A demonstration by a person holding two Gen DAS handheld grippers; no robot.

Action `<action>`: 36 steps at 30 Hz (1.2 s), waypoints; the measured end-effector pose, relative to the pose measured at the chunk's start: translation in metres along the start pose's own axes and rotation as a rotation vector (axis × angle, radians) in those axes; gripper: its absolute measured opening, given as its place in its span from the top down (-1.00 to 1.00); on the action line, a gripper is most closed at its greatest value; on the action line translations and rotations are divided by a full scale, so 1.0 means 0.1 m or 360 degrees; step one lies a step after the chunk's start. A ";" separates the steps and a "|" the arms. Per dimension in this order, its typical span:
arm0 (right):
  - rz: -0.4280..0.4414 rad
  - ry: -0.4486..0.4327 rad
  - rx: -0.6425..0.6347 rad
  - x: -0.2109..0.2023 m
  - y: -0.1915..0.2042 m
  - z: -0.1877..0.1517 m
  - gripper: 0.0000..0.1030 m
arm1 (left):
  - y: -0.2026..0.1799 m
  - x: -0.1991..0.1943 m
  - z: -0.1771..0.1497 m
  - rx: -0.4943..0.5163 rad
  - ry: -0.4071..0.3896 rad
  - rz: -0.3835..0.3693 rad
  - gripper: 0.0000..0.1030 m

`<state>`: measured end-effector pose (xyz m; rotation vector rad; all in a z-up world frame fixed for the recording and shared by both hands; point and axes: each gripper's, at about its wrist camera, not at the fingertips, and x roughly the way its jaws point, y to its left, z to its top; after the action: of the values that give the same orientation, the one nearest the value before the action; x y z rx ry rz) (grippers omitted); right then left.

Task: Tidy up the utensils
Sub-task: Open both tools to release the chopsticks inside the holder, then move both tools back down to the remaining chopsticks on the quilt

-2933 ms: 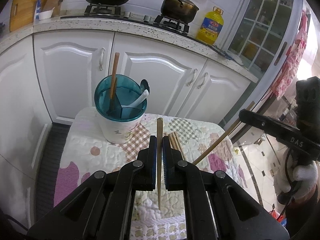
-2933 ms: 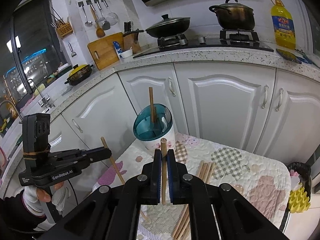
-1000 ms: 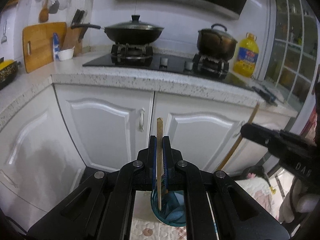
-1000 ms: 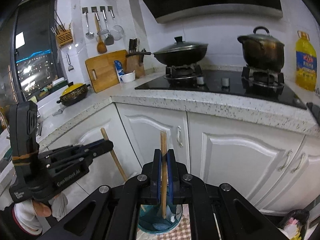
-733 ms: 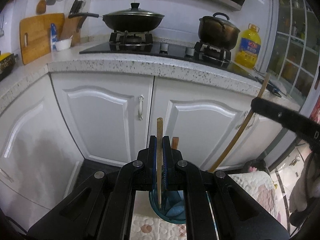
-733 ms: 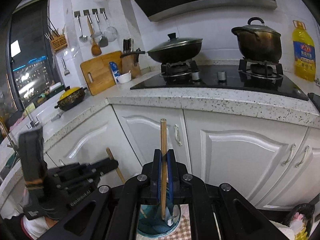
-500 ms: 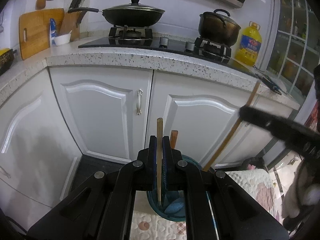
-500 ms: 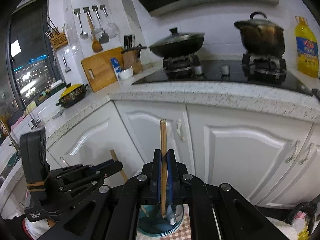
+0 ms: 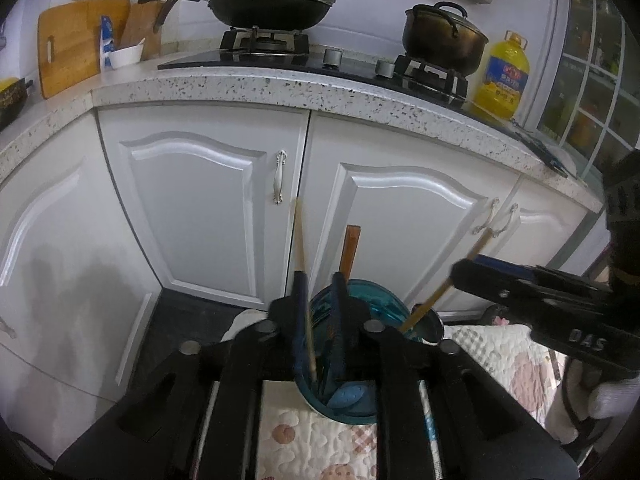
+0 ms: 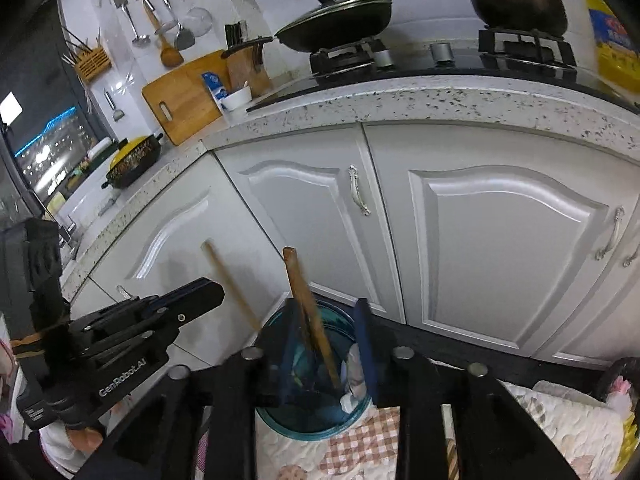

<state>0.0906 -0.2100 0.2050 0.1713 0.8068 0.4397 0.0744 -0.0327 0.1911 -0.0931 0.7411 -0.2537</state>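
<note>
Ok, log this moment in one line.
left tool: open | right tool: open | left chopstick: loose, tip in holder | right chopstick: loose, tip in holder

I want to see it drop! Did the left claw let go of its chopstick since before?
Yes. The left claw has opened, and its chopstick, once upright, now tilts left against the cabinet door, its lower end in the blue cup.

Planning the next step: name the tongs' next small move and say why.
Probably lift both straight up, clear of the sticks. The left tongs and right tongs stand open, and the pale chopstick and brown chopstick lean loose, tips inside the teal holder.
</note>
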 end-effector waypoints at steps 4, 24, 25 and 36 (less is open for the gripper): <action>-0.0003 -0.0004 0.0015 -0.08 -0.02 -0.06 0.47 | -0.01 -0.01 -0.05 -0.0012 0.0015 -0.0002 0.53; -0.0059 -0.0037 0.0031 -0.55 0.06 -0.51 0.34 | -0.21 -0.40 -0.46 0.0029 -0.0032 0.0036 0.33; -0.0068 -0.0038 0.0030 -0.58 0.07 -0.55 0.34 | -0.24 -0.42 -0.49 0.0034 -0.0035 0.0039 0.32; -0.0143 -0.0062 0.0011 -0.89 0.13 -0.91 0.28 | -0.48 -0.59 -0.80 0.0048 -0.0039 0.0027 0.23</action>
<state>-0.0338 -0.2393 0.2055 0.1489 0.7744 0.3479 -0.0305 -0.0632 0.1791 -0.0613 0.7131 -0.2471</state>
